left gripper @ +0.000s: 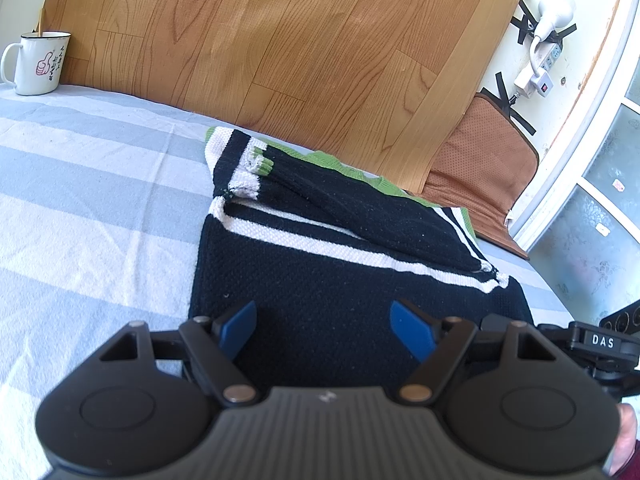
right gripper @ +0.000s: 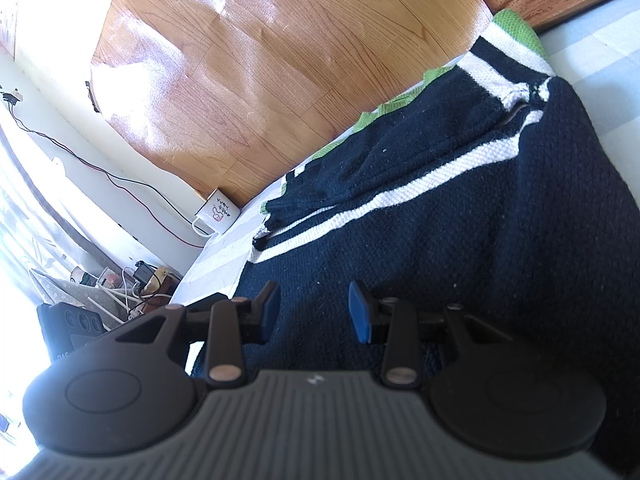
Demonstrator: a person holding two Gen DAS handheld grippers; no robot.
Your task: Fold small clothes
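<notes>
A black knitted sweater (left gripper: 304, 264) with white stripes and green trim lies flat on the blue-and-white striped sheet (left gripper: 80, 200). One sleeve (left gripper: 360, 208) is folded slantwise across its upper part, and the white-and-green cuff (left gripper: 256, 164) rests near the far left corner. My left gripper (left gripper: 322, 312) hovers over the near hem, open wide, its blue pads (left gripper: 240, 328) apart with nothing pinched. My right gripper (right gripper: 314, 292) stands over the same sweater (right gripper: 480, 220) near its edge. Its jaws are narrower, but a gap shows between the blue pads (right gripper: 360, 312), and no cloth is between them.
A wood-grain panel (left gripper: 280, 40) rises behind the bed. A white enamel mug (left gripper: 38, 64) stands at the far left corner of the bed. A brown cushion (left gripper: 480, 168) leans at the back right below a taped power strip (left gripper: 548, 60). Cables and clutter (right gripper: 120, 284) lie beside the bed.
</notes>
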